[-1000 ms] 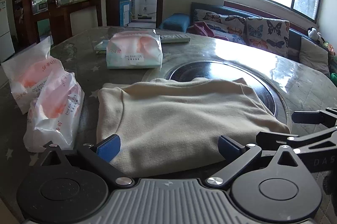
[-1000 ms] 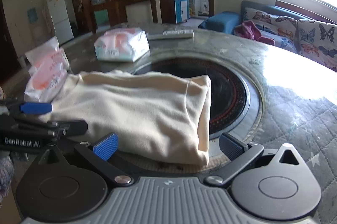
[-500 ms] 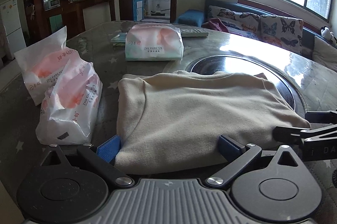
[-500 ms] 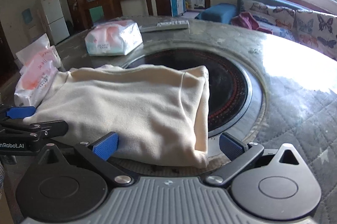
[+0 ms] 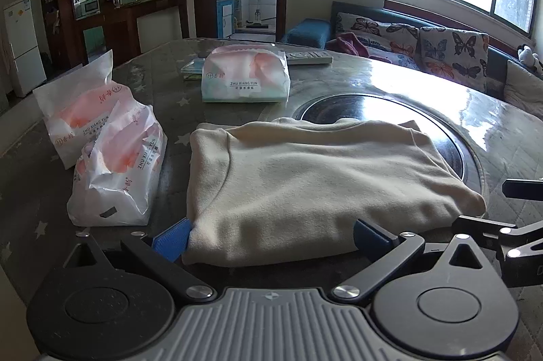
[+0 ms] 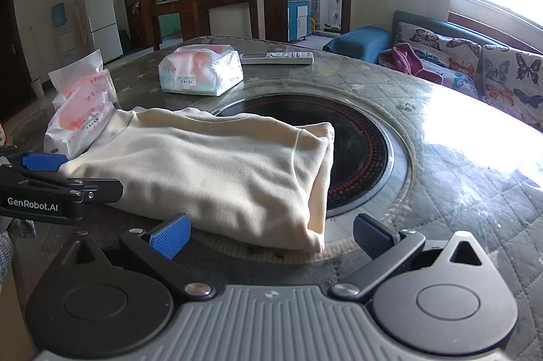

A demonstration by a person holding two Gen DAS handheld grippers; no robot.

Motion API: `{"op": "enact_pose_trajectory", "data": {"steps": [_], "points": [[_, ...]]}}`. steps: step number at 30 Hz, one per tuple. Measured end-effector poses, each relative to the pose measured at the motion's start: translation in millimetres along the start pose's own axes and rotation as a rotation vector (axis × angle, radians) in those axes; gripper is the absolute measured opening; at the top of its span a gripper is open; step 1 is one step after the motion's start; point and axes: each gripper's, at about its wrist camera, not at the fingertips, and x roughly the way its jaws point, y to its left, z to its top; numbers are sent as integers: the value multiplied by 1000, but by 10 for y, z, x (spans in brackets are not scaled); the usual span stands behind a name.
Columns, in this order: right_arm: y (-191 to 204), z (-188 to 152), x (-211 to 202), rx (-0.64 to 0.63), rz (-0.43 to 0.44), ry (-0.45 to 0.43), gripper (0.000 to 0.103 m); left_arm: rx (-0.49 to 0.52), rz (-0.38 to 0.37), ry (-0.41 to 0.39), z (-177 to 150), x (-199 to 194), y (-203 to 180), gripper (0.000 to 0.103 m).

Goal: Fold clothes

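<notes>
A cream garment lies folded into a thick rectangle on the round table, partly over the dark centre disc. My left gripper is open at the garment's near left edge; the fabric's front edge lies between its blue pads. From the right wrist view the same folded garment shows its right end. My right gripper is open just in front of that near right corner, with nothing held. Each gripper appears at the edge of the other's view.
Two pink-and-white plastic packs stand left of the garment, a third pack behind it. A remote control lies at the far side. The table's quilted cover is bare on the right. A sofa lies beyond.
Both grippers have shifted left and slightly back along the garment's near edge. The garment lies as before, and both grippers stayed open.
</notes>
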Motion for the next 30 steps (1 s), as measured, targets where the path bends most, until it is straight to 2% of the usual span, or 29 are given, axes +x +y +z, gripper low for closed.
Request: {"op": "enact_pose_trajectory", "data": {"steps": [15, 30], "points": [[-3, -176, -192, 13, -21, 6, 103, 30, 4, -15, -78, -125, -133, 103], [5, -285, -335, 23, -41, 0, 103, 59, -41, -12, -132, -197, -328, 103]]}}
